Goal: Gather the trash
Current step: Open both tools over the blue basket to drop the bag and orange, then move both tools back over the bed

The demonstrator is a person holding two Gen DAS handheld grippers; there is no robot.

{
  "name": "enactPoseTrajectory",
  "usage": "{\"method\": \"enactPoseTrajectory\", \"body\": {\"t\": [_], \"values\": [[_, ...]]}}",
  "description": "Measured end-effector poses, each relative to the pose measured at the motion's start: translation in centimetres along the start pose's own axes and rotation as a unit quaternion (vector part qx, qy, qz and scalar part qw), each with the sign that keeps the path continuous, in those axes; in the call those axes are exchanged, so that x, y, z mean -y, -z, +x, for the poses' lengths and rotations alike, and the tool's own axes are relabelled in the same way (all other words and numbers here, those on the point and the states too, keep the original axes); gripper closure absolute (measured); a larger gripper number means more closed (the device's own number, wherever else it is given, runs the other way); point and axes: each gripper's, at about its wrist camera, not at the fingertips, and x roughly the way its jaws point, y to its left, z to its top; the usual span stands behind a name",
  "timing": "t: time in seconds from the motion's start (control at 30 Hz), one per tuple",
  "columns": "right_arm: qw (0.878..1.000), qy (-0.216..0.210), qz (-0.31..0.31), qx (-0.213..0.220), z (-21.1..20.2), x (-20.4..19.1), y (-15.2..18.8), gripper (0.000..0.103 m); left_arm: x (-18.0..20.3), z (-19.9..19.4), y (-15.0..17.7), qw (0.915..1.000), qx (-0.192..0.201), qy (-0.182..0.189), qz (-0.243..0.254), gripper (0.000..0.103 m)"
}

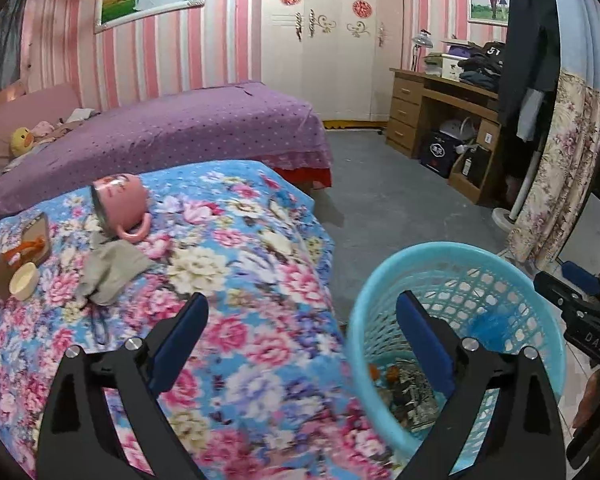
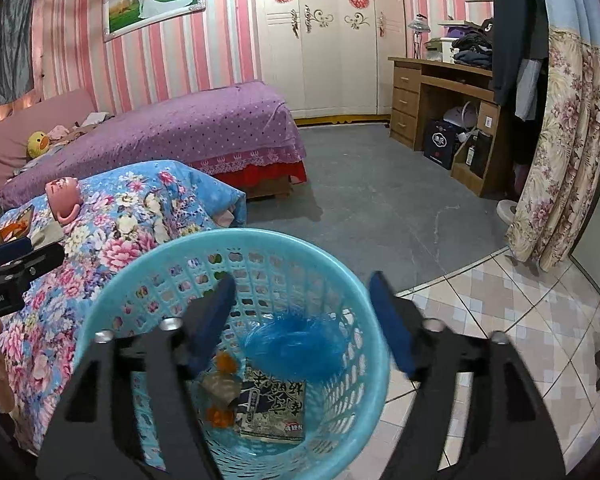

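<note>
While the floral blanket is covering the near surface, the blue basket is standing on the floor just beside its edge. The right gripper is hovering over the basket's mouth, its 2 jaws spread apart with nothing between them. The left gripper is hanging over the blanket's edge and the basket's rim, jaws also wide apart and empty. Inside the basket a crumpled blue bag, a printed packet and an orange wrapper are lying at the bottom. On the blanket a pink cup is lying tipped on its side, touching a grey cloth.
</note>
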Motion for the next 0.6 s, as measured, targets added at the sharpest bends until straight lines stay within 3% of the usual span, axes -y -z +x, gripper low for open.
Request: {"method": "enactPoseTrajectory", "body": {"t": [0.17, 0.6], "values": [[1.0, 0.012, -0.012, 0.018, -0.5, -1.7, -0.4, 0.004, -2.0, -1.2, 0.4, 0.9999, 0.008, -0.011, -0.002, 0.007], [0.999, -0.003, -0.036, 0.025, 0.2, -8.8, -1.7, 0.004, -9.7, -3.9, 1.5, 0.9986, 0.011, -0.051, -0.005, 0.006]]}}
